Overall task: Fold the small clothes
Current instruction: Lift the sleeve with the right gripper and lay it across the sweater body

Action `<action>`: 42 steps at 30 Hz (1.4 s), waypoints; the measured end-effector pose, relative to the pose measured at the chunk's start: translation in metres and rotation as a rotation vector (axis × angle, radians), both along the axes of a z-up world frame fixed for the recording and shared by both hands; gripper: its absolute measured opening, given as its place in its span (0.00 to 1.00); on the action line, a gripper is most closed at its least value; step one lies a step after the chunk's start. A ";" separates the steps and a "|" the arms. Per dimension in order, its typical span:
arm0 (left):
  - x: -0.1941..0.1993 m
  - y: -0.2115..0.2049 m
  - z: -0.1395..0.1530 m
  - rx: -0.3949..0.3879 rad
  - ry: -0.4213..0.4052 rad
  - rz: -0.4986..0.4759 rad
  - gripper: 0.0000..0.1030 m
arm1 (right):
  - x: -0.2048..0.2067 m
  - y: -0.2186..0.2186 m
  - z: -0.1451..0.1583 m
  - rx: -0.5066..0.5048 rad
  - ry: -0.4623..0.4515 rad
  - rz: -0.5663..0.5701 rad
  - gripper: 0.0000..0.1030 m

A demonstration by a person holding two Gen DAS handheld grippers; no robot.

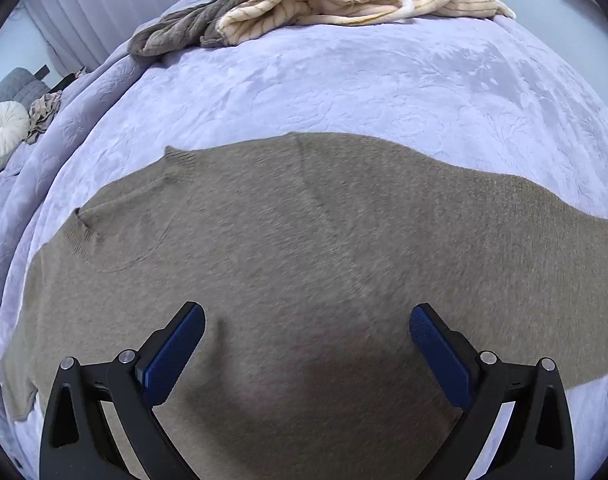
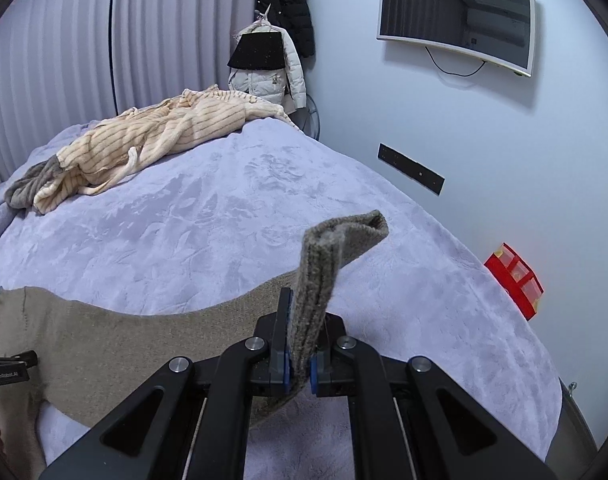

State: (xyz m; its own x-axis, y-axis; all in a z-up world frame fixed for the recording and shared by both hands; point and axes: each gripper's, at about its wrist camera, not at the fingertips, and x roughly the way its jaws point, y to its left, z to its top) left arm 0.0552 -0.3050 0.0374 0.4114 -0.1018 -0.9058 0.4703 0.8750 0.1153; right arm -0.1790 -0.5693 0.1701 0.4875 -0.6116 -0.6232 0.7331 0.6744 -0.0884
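Only the right view shows the right gripper point(image 2: 302, 344) clamped on the sweater point(image 2: 124, 340) cuff point(image 2: 343, 236); the left gripper point(image 1: 307, 320) stands apart, bare bedspread point(image 1: 343, 80) at twelve o'clock.

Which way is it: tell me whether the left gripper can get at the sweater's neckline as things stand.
Probably yes. The left gripper hovers open over the tan sweater, and the neckline lies flat ahead to its left with nothing on it. The right gripper only pinches the cuff.
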 end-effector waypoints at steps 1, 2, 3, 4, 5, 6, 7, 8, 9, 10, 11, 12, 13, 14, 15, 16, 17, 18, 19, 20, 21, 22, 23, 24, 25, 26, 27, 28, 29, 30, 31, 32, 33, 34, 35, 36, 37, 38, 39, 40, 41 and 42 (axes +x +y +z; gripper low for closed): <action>0.000 0.006 0.001 -0.006 0.001 0.005 1.00 | 0.003 0.006 0.003 -0.008 0.002 0.008 0.06; 0.000 0.013 0.003 -0.014 0.004 0.013 1.00 | 0.005 0.012 0.005 -0.015 0.004 0.015 0.06; 0.000 0.018 0.003 -0.019 0.007 0.018 1.00 | 0.008 0.019 0.009 -0.023 0.005 0.025 0.06; 0.000 0.025 0.005 -0.018 0.019 0.004 1.00 | 0.011 0.024 0.011 -0.027 0.005 0.031 0.06; 0.001 0.032 0.005 -0.022 0.022 0.009 1.00 | 0.014 0.030 0.014 -0.032 0.006 0.039 0.06; 0.001 0.038 0.006 -0.025 0.025 0.014 1.00 | 0.018 0.038 0.017 -0.038 0.006 0.048 0.06; 0.001 0.046 0.006 -0.028 0.027 0.017 1.00 | 0.022 0.044 0.019 -0.042 0.006 0.056 0.06; 0.001 0.050 0.007 -0.030 0.027 0.018 1.00 | 0.025 0.051 0.022 -0.045 0.004 0.064 0.06; 0.001 0.057 0.007 -0.031 0.027 0.022 1.00 | 0.029 0.057 0.024 -0.046 0.003 0.072 0.06; 0.001 0.064 0.007 -0.033 0.030 0.028 1.00 | 0.034 0.065 0.026 -0.046 0.002 0.083 0.06; 0.000 0.071 0.006 -0.036 0.033 0.033 1.00 | 0.039 0.072 0.028 -0.043 0.001 0.093 0.06; 0.000 0.078 0.005 -0.040 0.038 0.041 1.00 | 0.043 0.078 0.029 -0.040 -0.001 0.103 0.06; 0.000 0.085 0.003 -0.044 0.043 0.050 1.00 | 0.049 0.086 0.031 -0.037 -0.004 0.116 0.06; 0.000 0.093 0.002 -0.047 0.047 0.059 1.00 | 0.054 0.094 0.032 -0.037 -0.006 0.127 0.06; 0.000 0.098 0.001 -0.049 0.050 0.065 1.00 | 0.059 0.102 0.033 -0.036 -0.007 0.137 0.06; 0.000 0.106 -0.001 -0.052 0.054 0.074 1.00 | 0.064 0.110 0.033 -0.035 -0.007 0.149 0.06; 0.001 0.115 -0.002 -0.055 0.058 0.084 1.00 | 0.071 0.120 0.033 -0.033 -0.007 0.162 0.06; 0.002 0.122 -0.004 -0.059 0.061 0.093 1.00 | 0.075 0.127 0.033 -0.031 -0.007 0.172 0.06; 0.003 0.129 -0.005 -0.062 0.063 0.103 1.00 | 0.080 0.136 0.033 -0.028 -0.008 0.184 0.06; 0.004 0.137 -0.005 -0.065 0.066 0.113 1.00 | 0.086 0.145 0.034 -0.024 -0.009 0.196 0.06; 0.006 0.142 -0.005 -0.070 0.069 0.119 1.00 | 0.091 0.153 0.035 -0.021 -0.011 0.207 0.06; 0.007 0.150 -0.005 -0.075 0.070 0.130 1.00 | 0.097 0.164 0.035 -0.016 -0.013 0.221 0.06; 0.009 0.156 -0.004 -0.078 0.069 0.137 1.00 | 0.103 0.173 0.036 -0.012 -0.015 0.235 0.06; 0.011 0.163 -0.004 -0.083 0.069 0.146 1.00 | 0.108 0.180 0.036 -0.010 -0.014 0.247 0.06; 0.011 0.170 -0.004 -0.083 0.065 0.153 1.00 | 0.115 0.191 0.035 -0.009 -0.013 0.263 0.06; 0.011 0.178 -0.003 -0.086 0.062 0.160 1.00 | 0.121 0.201 0.035 -0.008 -0.012 0.277 0.06; 0.012 0.185 -0.002 -0.089 0.061 0.167 1.00 | 0.127 0.210 0.034 -0.005 -0.009 0.291 0.06; 0.012 0.191 -0.003 -0.091 0.059 0.176 1.00 | 0.134 0.221 0.033 -0.003 -0.006 0.309 0.06; 0.014 0.198 -0.003 -0.095 0.057 0.181 1.00 | 0.140 0.232 0.031 -0.002 -0.002 0.325 0.06; 0.015 0.205 -0.002 -0.099 0.055 0.190 1.00 | 0.146 0.241 0.030 -0.001 0.002 0.339 0.06; 0.016 0.212 -0.002 -0.103 0.052 0.200 1.00 | 0.153 0.253 0.027 -0.001 0.008 0.359 0.06; 0.017 0.219 -0.002 -0.105 0.048 0.209 1.00 | 0.158 0.261 0.026 -0.001 0.013 0.373 0.06; 0.017 0.225 -0.002 -0.107 0.045 0.214 1.00 | 0.164 0.272 0.023 -0.002 0.019 0.390 0.06; 0.018 0.233 -0.001 -0.110 0.043 0.224 1.00 | 0.171 0.284 0.020 -0.001 0.025 0.409 0.06; 0.018 0.238 -0.001 -0.113 0.042 0.229 1.00 | 0.177 0.295 0.017 0.000 0.032 0.425 0.06; 0.018 0.245 -0.001 -0.117 0.041 0.237 1.00 | 0.183 0.304 0.015 0.002 0.040 0.439 0.06; 0.018 0.252 -0.001 -0.123 0.041 0.246 1.00 | 0.191 0.315 0.011 0.005 0.050 0.458 0.06; 0.018 0.259 -0.001 -0.129 0.040 0.254 1.00 | 0.196 0.324 0.007 0.007 0.057 0.473 0.06; 0.018 0.266 -0.001 -0.134 0.040 0.264 1.00 | 0.204 0.337 0.003 0.008 0.067 0.494 0.06; 0.018 0.273 -0.001 -0.140 0.042 0.276 1.00 | 0.208 0.346 -0.001 0.009 0.075 0.508 0.06; 0.018 0.280 -0.001 -0.146 0.044 0.288 1.00 | 0.213 0.356 -0.004 0.009 0.084 0.524 0.06; 0.017 0.284 -0.001 -0.150 0.046 0.296 1.00 | 0.218 0.366 -0.008 0.009 0.093 0.539 0.06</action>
State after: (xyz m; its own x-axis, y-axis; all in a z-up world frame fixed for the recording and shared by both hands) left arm 0.0725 -0.0207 0.0368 0.4017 -0.1179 -0.9082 0.1947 0.9800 -0.0411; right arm 0.0390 -0.2038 0.1622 0.6732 -0.2845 -0.6825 0.2724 0.9535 -0.1289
